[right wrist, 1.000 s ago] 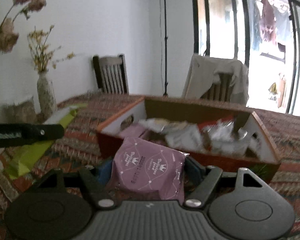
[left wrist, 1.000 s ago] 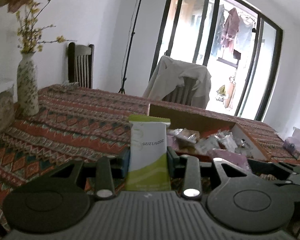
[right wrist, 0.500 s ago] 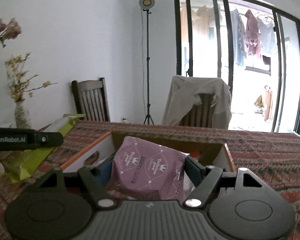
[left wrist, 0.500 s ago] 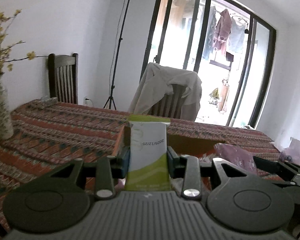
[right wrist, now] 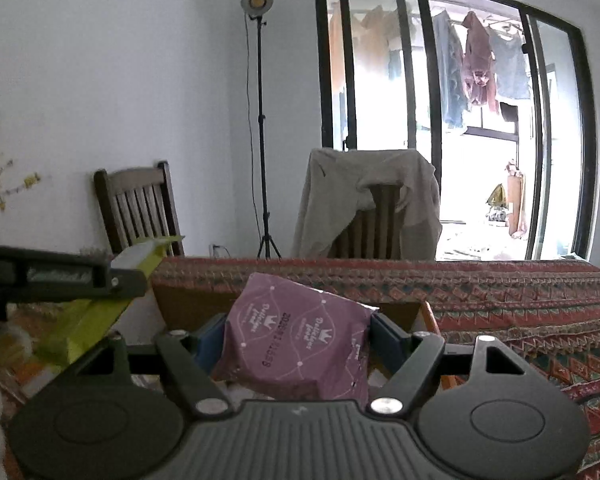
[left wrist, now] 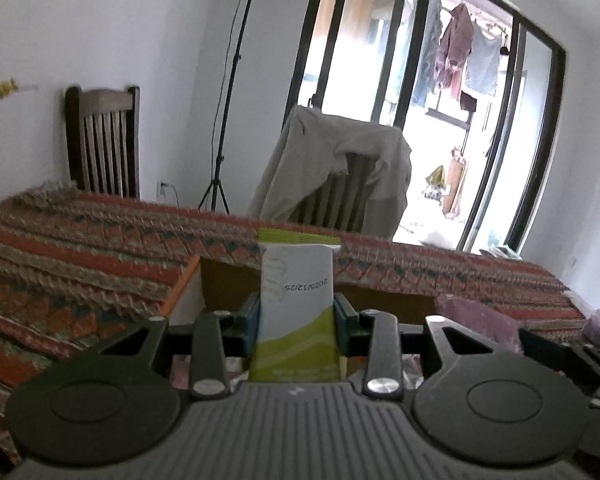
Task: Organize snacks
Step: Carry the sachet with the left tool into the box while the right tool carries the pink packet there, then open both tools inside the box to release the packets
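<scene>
The left gripper (left wrist: 296, 320) pinches a green-and-white pack (left wrist: 296, 300) by its two side edges, the pack standing upright with its long axis pointing forward and up from the jaws, its printed date upside down to the camera. The right gripper (right wrist: 300, 340) is clamped on a purple pouch (right wrist: 296, 336), a wider and softer thing that bulges between the blue pads (right wrist: 387, 336) and tilts a little to one side. Straight ahead of both, and lower, lies the box (left wrist: 228, 280), a cardboard tray on the patterned tablecloth (left wrist: 80, 248); its far wall shows just behind each held snack, and its near left corner runs down past the left jaws. In the right wrist view the left gripper (right wrist: 60, 276) reaches in from the left with the pack (right wrist: 96, 312) slanting beneath it, so the two hands are side by side over the near part of the box, close to each other, the left one on the box's left side. In the left wrist view the purple pouch (left wrist: 475, 316) appears just to the right. Neither hand looks clearly nearer; both snacks seem placed to go down into the box, and I judge the release calls for lowering rather than more reach. What lies inside the box is mostly hidden by the grippers
</scene>
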